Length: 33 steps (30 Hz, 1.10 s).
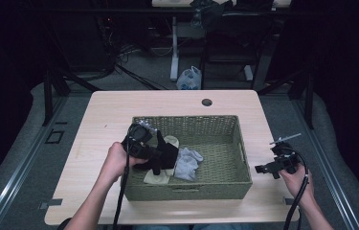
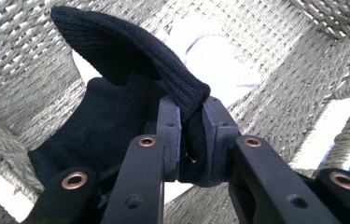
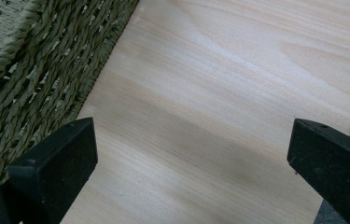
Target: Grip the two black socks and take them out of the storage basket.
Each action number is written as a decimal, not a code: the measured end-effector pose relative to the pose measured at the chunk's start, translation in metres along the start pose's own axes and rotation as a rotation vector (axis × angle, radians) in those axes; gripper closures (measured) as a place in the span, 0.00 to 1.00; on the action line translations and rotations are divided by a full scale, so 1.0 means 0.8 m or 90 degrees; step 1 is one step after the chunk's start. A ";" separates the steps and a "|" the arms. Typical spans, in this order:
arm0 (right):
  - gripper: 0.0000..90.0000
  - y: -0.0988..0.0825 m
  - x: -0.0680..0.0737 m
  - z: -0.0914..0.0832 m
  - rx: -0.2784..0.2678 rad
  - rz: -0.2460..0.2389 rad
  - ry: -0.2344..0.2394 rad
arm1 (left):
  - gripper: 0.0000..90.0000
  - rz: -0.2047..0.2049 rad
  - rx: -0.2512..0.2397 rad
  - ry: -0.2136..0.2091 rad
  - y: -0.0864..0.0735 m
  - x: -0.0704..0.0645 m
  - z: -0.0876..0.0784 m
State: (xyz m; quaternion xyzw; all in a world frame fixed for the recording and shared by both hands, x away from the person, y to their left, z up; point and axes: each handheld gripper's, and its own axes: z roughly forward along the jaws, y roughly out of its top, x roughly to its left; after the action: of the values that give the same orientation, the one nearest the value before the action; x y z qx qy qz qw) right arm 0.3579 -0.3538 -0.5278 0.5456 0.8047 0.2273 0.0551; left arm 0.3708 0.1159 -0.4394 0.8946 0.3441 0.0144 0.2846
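A woven green basket stands in the middle of the wooden table. Inside its left part lie a black sock, a beige sock and a grey sock. My left gripper is over the basket's left side, shut on the black sock, whose knit edge is pinched between the jaws while the rest hangs over the wicker floor. My right gripper is held over the table right of the basket, open, with bare wood between its jaws and the basket wall at its left.
The basket's right half holds nothing. A cable hole sits near the table's far edge. Beyond the table are a white plastic bag on the floor, table legs and a chair. Grey floor borders the table at both sides.
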 end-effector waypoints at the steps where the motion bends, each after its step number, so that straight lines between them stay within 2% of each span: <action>1: 0.01 0.000 0.001 0.001 -0.007 0.003 -0.001 | 0.88 0.000 -0.002 -0.002 0.002 0.000 0.000; 9: 0.01 0.002 0.004 0.001 -0.003 -0.008 0.001 | 0.88 0.009 0.001 0.001 0.020 0.003 -0.014; 25: 0.01 0.001 0.005 0.001 -0.002 -0.009 0.001 | 0.88 -0.001 -0.022 -0.009 0.047 0.021 -0.046; 33: 0.01 0.001 0.005 0.001 -0.002 -0.008 0.000 | 0.88 0.002 -0.026 0.003 0.060 0.027 -0.065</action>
State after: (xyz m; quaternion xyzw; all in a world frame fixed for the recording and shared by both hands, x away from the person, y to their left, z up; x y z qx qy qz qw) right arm 0.3577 -0.3498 -0.5275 0.5401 0.8080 0.2283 0.0571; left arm 0.4050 0.1268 -0.3746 0.8891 0.3428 0.0243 0.3023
